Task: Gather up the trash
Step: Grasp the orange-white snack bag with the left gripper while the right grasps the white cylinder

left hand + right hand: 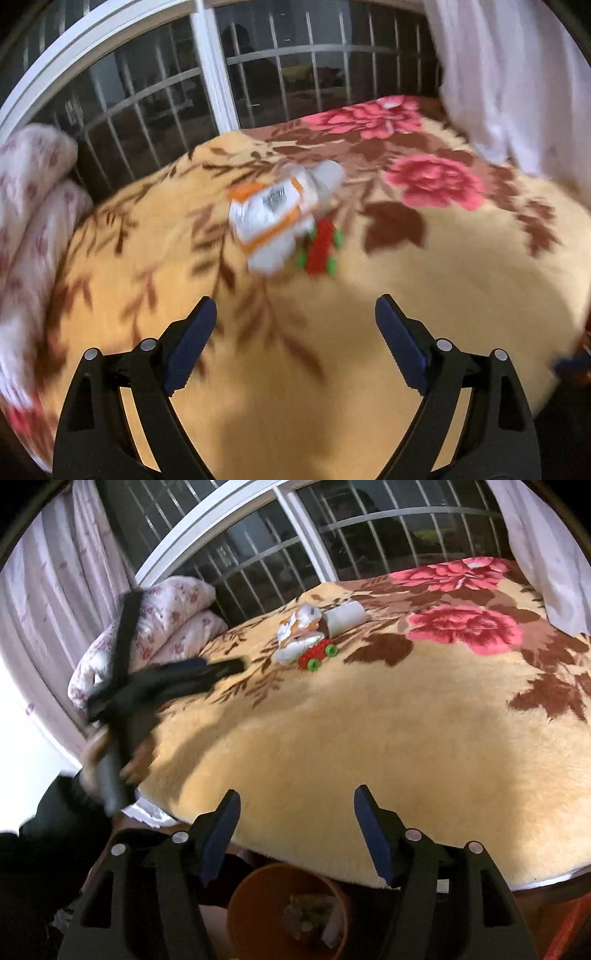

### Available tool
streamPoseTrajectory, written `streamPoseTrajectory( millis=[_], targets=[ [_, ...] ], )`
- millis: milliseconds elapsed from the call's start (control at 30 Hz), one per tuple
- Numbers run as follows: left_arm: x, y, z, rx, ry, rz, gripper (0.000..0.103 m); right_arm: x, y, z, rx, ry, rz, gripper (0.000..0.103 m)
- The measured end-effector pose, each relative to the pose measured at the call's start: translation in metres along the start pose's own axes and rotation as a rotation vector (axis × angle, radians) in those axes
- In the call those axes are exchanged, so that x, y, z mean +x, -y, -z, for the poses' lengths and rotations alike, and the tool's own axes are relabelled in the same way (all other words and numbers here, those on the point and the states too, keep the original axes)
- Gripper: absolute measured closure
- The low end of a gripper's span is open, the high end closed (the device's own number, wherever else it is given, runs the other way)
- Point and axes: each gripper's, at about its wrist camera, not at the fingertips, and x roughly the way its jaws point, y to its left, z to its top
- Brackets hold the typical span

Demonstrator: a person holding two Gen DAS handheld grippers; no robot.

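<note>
A crumpled white-and-orange wrapper [267, 218] lies on the floral blanket [332, 350], with a white paper cup [327, 177] on its side behind it and a red toy car with green wheels [320, 248] beside it. All three show in the right wrist view: wrapper [297, 635], cup [345, 617], toy car [317, 654]. My left gripper [295, 314] is open and empty, short of the wrapper; it also shows blurred in the right wrist view [221, 666]. My right gripper [295, 805] is open and empty over the bed's near edge, above an orange bin [255, 897] holding some trash.
Folded floral quilts [155, 635] lie at the bed's left end. A barred window [258, 74] runs behind the bed. Pale curtains [517, 74] hang at the right. The blanket [369, 720] covers the whole bed.
</note>
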Motion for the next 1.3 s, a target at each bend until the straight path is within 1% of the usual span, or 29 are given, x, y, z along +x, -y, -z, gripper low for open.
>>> streamPoseTrajectory(
  millis=[67,267,333,467,500,533,567,633,667,733,800,867,933,967,1000,1067,1100,1167,1200,1267,1300],
  targets=[
    [0.028,0.002,-0.02,0.024,-0.001,-0.019,0.018,0.003,0.003,0.0,0.008,0.011,0.003,0.039],
    [0.073,0.01,-0.048,0.067,0.002,-0.054,0.017,0.005,0.026,-0.005,0.055,0.013,-0.002,0.037],
    [0.088,0.01,-0.058,0.068,-0.004,-0.058,0.017,0.005,0.031,-0.005,0.07,0.014,-0.007,0.037],
    [0.113,0.001,-0.069,0.029,-0.027,-0.066,0.018,0.01,0.038,-0.006,0.096,0.01,-0.021,0.037],
    [0.118,-0.005,-0.071,0.003,-0.026,-0.069,0.024,0.01,0.039,-0.006,0.098,0.012,-0.023,0.037],
    [0.12,-0.009,-0.072,-0.014,-0.029,-0.065,0.043,0.01,0.039,-0.007,0.1,0.014,-0.024,0.037],
    [0.121,-0.013,-0.072,-0.034,-0.035,-0.05,0.045,0.01,0.038,-0.007,0.101,0.016,-0.023,0.037],
    [0.11,-0.022,-0.073,-0.078,0.011,-0.039,0.063,0.01,0.035,-0.01,0.092,0.01,-0.019,0.039],
    [0.104,-0.025,-0.073,-0.083,0.027,-0.041,0.066,0.01,0.033,-0.013,0.081,0.002,-0.022,0.041],
    [0.083,-0.034,-0.072,-0.098,0.058,-0.043,0.069,0.013,0.029,-0.025,0.058,-0.01,-0.039,0.041],
    [0.056,-0.046,-0.066,-0.124,0.099,-0.027,0.071,0.019,0.027,-0.046,0.047,-0.021,-0.066,0.041],
    [0.03,-0.055,-0.053,-0.143,0.13,-0.033,0.073,0.033,0.026,-0.074,0.057,-0.04,-0.084,0.041],
    [0.001,-0.064,-0.032,-0.17,0.155,-0.037,0.073,0.05,0.026,-0.102,0.079,-0.059,-0.095,0.038],
    [-0.015,-0.067,-0.018,-0.188,0.164,-0.051,0.074,0.065,0.029,-0.123,0.108,-0.072,-0.094,0.038],
    [-0.027,-0.07,-0.006,-0.204,0.169,-0.059,0.074,0.074,0.031,-0.136,0.131,-0.071,-0.094,0.037],
    [-0.046,-0.073,0.014,-0.234,0.18,-0.063,0.074,0.106,0.034,-0.172,0.173,-0.11,-0.096,0.036],
    [-0.058,-0.076,0.027,-0.266,0.187,-0.058,0.074,0.124,0.037,-0.191,0.212,-0.12,-0.068,0.035],
    [-0.076,-0.081,0.048,-0.323,0.195,-0.034,0.074,0.151,0.04,-0.215,0.253,-0.154,-0.038,0.034],
    [-0.083,-0.083,0.056,-0.345,0.2,-0.024,0.074,0.171,0.044,-0.231,0.302,-0.168,0.005,0.034],
    [-0.098,-0.088,0.071,-0.389,0.218,0.006,0.074,0.196,0.049,-0.248,0.346,-0.212,0.064,0.032],
    [-0.105,-0.089,0.078,-0.405,0.229,0.014,0.074,0.214,0.053,-0.256,0.397,-0.239,0.116,0.032]
  ],
)
